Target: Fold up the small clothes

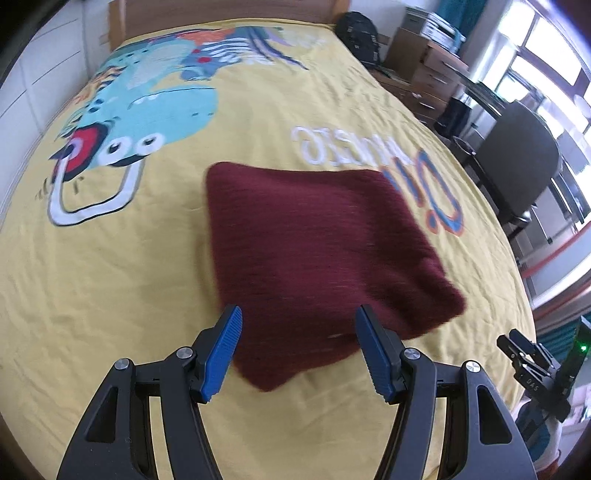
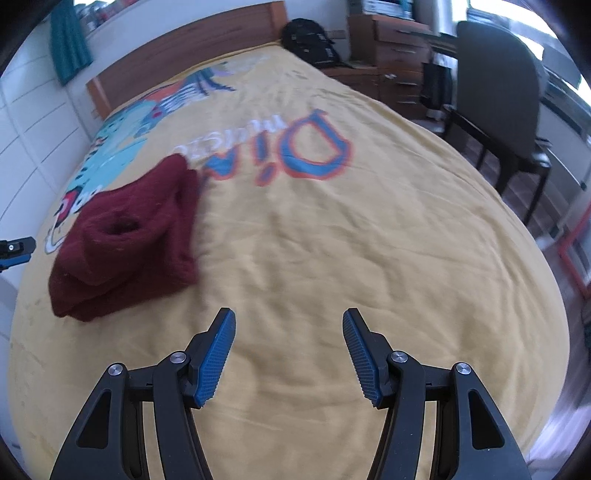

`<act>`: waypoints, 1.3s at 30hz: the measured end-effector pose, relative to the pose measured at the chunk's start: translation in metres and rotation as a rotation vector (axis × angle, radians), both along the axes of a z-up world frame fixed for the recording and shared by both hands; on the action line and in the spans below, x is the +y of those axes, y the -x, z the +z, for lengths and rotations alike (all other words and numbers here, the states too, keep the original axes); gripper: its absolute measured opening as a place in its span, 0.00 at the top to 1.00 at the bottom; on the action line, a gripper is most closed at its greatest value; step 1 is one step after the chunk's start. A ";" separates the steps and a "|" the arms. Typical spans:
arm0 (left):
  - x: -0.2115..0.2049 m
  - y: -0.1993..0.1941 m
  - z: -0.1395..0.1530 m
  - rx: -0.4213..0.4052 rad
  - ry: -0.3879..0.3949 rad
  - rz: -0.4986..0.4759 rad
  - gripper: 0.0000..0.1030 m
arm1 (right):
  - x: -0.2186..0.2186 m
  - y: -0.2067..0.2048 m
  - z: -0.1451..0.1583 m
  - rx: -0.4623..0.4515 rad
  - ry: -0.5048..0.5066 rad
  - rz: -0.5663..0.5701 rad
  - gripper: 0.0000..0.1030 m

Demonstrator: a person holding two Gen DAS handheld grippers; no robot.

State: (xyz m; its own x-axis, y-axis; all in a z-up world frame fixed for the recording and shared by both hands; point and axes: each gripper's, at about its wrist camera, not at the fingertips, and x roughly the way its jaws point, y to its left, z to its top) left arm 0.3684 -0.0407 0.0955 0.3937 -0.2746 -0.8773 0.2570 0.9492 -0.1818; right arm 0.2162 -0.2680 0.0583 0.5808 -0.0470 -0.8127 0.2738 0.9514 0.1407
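Ahead of the fingers, the yellow bedspread (image 2: 332, 240) carries big blue, orange-edged letters (image 2: 306, 147), upside down, beginning "Di"; the rest is unclear. The smaller white word (image 1: 332, 142) beside them is blurred past reading.

- The left wrist view looks steeply down along its own left tongs (image 1: 297, 349) toward the wooden headboard (image 1: 229, 9), close above the folded maroon knitted garment (image 1: 314, 243).
- The right wrist view faces that headboard (image 2: 184, 59) too, with the garment (image 2: 133, 236) off to its left.
- Both views share the yellow cartoon-print bedspread (image 1: 110, 277), the garment, the headboard, and the black backpack (image 1: 360, 33) beside the headboard.
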 end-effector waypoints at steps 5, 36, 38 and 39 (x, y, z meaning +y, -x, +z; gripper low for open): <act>0.027 -0.007 0.001 -0.002 0.006 0.036 0.44 | 0.040 -0.039 0.017 -0.036 0.000 0.100 0.40; -0.045 -0.025 -0.085 -0.010 -0.082 -0.145 0.16 | 0.065 -0.124 -0.048 -0.031 -0.035 0.315 0.40; -0.048 -0.025 -0.086 -0.013 -0.086 -0.139 0.14 | 0.049 -0.121 -0.056 0.003 -0.068 0.267 0.36; -0.048 -0.026 -0.087 -0.011 -0.087 -0.133 0.13 | 0.040 -0.118 -0.061 0.010 -0.116 0.247 0.36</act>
State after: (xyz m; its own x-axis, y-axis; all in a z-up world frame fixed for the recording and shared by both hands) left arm 0.3944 -0.0884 0.0085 0.3684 -0.2486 -0.8958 0.3832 0.9185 -0.0973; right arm 0.3342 -0.2281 -0.0023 0.5549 0.1890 -0.8102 0.0373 0.9672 0.2511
